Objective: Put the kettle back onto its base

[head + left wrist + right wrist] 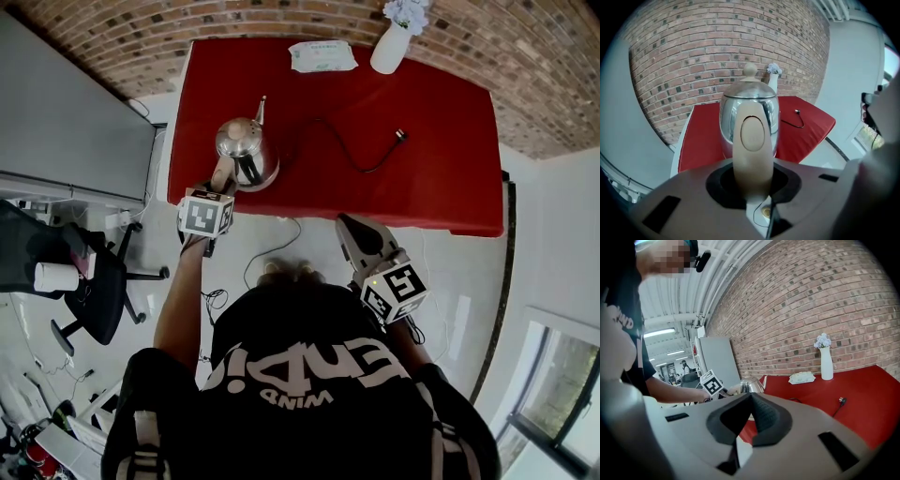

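A shiny steel kettle (246,150) with a beige handle (752,140) stands upright at the near left part of the red table (431,178). My left gripper (222,180) is shut on that handle, which fills the space between its pads (723,187). The base is hidden under the kettle; only its black cord (352,159) shows, running right to a loose plug (400,136). My right gripper (349,227) hovers off the table's front edge, shut, with nothing between its pads (766,416). The right gripper view also takes in the kettle (751,385).
A white vase with flowers (392,42) and a pack of wipes (322,56) sit at the table's far edge. A brick wall runs behind the table. A grey cabinet (66,122) and an office chair (89,272) stand to the left, with cables on the floor.
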Tool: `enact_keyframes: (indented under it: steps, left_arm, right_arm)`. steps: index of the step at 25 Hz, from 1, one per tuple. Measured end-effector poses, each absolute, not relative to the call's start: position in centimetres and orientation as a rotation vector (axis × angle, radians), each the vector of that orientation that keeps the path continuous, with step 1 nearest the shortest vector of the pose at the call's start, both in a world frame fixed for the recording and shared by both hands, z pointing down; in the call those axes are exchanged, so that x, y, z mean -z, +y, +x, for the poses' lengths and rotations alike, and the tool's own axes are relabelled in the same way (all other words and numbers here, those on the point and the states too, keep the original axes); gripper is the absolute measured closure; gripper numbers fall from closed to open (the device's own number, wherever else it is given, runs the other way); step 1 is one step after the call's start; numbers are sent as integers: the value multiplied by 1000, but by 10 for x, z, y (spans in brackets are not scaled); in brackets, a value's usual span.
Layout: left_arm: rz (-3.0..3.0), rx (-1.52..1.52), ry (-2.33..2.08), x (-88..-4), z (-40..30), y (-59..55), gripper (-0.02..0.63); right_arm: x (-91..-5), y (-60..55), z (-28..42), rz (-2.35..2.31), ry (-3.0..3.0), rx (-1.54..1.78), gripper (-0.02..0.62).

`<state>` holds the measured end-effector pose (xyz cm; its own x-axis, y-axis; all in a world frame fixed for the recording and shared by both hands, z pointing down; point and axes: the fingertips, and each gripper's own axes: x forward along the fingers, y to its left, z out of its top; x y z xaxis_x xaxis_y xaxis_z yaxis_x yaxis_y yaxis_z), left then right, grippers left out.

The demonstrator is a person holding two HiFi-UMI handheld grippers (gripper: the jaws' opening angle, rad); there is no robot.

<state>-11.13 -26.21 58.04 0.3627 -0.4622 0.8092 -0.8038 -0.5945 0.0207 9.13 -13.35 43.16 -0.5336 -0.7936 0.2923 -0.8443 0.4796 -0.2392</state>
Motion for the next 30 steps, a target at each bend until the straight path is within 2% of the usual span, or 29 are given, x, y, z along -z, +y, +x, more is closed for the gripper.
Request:
enact_keyframes:
  steps: [30]
  left_arm:
    - [2219,-1170,-1092,-589,-111,-257,526]
  right_arm:
    - [-429,-120,89,1434,-2579,-530,572]
